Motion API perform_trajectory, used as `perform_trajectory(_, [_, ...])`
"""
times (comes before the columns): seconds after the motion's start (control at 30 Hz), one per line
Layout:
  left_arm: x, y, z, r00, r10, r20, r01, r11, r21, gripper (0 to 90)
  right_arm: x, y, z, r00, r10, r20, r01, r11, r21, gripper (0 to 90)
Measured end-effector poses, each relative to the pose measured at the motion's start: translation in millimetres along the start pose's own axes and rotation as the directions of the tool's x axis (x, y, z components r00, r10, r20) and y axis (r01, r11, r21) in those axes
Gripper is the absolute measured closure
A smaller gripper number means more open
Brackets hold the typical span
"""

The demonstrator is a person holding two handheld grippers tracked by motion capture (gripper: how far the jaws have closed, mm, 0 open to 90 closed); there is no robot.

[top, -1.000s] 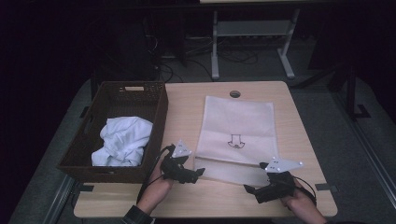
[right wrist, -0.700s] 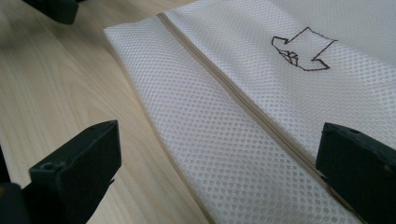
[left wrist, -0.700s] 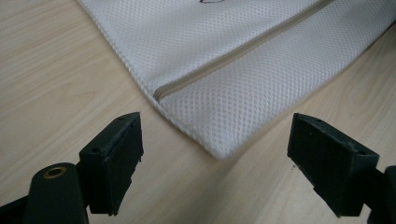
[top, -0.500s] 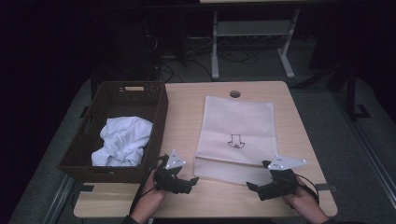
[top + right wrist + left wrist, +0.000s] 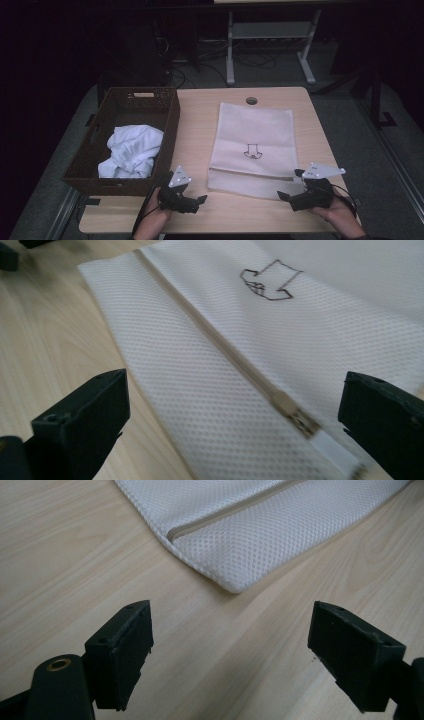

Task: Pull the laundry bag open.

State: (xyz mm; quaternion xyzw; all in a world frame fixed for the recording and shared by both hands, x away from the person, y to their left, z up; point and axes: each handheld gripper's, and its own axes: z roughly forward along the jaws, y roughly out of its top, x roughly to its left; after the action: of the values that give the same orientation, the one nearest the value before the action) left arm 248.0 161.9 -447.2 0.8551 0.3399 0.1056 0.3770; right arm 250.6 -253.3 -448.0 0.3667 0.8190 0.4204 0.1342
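A: Start at the bottom of the high view. What are the two tools doing?

B: The left hand-held gripper (image 5: 199,201) sits low and left of centre, jaws spread wide with nothing between them. In its own view the corner of the mesh bag (image 5: 235,582) lies just ahead in the upper middle of the frame — near, not touching.

A: And the other?

B: The right hand-held gripper (image 5: 286,194) is at the lower right, jaws also parted and empty. Its own view looks along the bag's zipper (image 5: 235,365), with the zipper pull (image 5: 300,421) at the lower right, close to the right-hand jaw but apart from it.

A: Where does the bag lie overall?

B: Flat on the surface (image 5: 195,125), centre of the high view, its folded near edge toward the person and a small arrow drawing (image 5: 251,151) mid-panel. Farther off, at the left, a wicker basket (image 5: 170,120) holds a crumpled white cloth (image 5: 131,150).

A: What could go wrong from here?

B: I'd judge the pull is the trouble — it is small and flat against thin mesh, so jaws closing there may pinch fabric too or slip off. With the left corner unpinned, a tug on the zipper would likely drag the whole bag across the wood instead of opening it.
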Motion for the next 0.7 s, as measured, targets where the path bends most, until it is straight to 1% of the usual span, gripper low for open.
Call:
perform_trajectory(0.03, [-0.1,-0.7,0.2,1.0,0.005,-0.001,-0.005,1.0,0.002,17.4,-3.0,-1.0,-2.1,1.0,0.004,0.008,-0.004,1.0,0.003,0.0])
perform_trajectory(0.07, [-0.1,-0.7,0.2,1.0,0.005,-0.001,-0.005,1.0,0.002,17.4,-3.0,-1.0,-2.1,1.0,0.004,0.008,-0.004,1.0,0.003,0.0])
perform_trajectory(0.1, [0.5,-1.1,0.7,1.0,0.0,-0.001,0.0,1.0,0.006,17.4,-11.1,-4.8,-7.0,0.9999,0.002,0.014,-0.003,1.0,0.013,0.0])
perform_trajectory(0.23, [1.1,0.1,0.5,1.0,-0.005,0.001,0.005,1.0,-0.004,17.4,-21.6,-9.9,-11.2,0.9998,0.015,0.016,-0.015,0.999,0.035,0.0])
perform_trajectory(0.27, [1.1,0.1,0.6,1.0,-0.004,0.002,0.004,1.0,-0.004,17.4,-24.2,-10.9,-11.8,0.9998,0.016,0.014,-0.017,0.999,0.043,1.2])
perform_trajectory(0.33, [1.5,0.1,0.8,1.0,-0.003,0.002,0.003,1.0,-0.003,17.4,-28.6,-12.6,-13.7,0.9998,0.012,0.013,-0.013,0.999,0.05,9.2])
perform_trajectory(0.37, [1.5,-0.1,0.9,1.0,-0.003,0.003,0.003,1.0,-0.002,17.4,-31.4,-13.4,-14.6,0.9999,0.014,0.001,-0.014,0.999,0.051,13.5])
perform_trajectory(0.4, [1.6,-0.1,0.9,1.0,-0.002,0.004,0.002,1.0,-0.001,17.4,-35.1,-14.2,-15.2,0.9997,0.017,-0.017,-0.016,0.998,0.057,13.2])
perform_trajectory(0.43, [1.7,-0.1,1.1,1.0,-0.002,0.005,0.002,1.0,0.0,17.4,-38.0,-14.9,-14.8,0.9996,0.022,-0.02,-0.021,0.998,0.062,13.9])
perform_trajectory(0.53, [1.4,0.1,1.9,0.9996,-0.015,0.023,0.015,0.9999,-0.004,17.4,-47.0,-18.3,-12.0,0.9991,0.038,-0.021,-0.036,0.995,0.09,16.3])
perform_trajectory(0.63, [1.1,0.0,2.9,0.9997,-0.005,0.023,0.005,1.0,0.003,17.4,-54.9,-21.5,-9.1,0.9989,0.043,-0.015,-0.041,0.993,0.113,18.9])
perform_trajectory(0.7, [1.7,-0.1,3.1,0.9997,-0.008,0.025,0.008,1.0,0.003,17.4,-60.5,-23.0,-7.6,0.999,0.043,-0.013,-0.041,0.992,0.116,23.1])
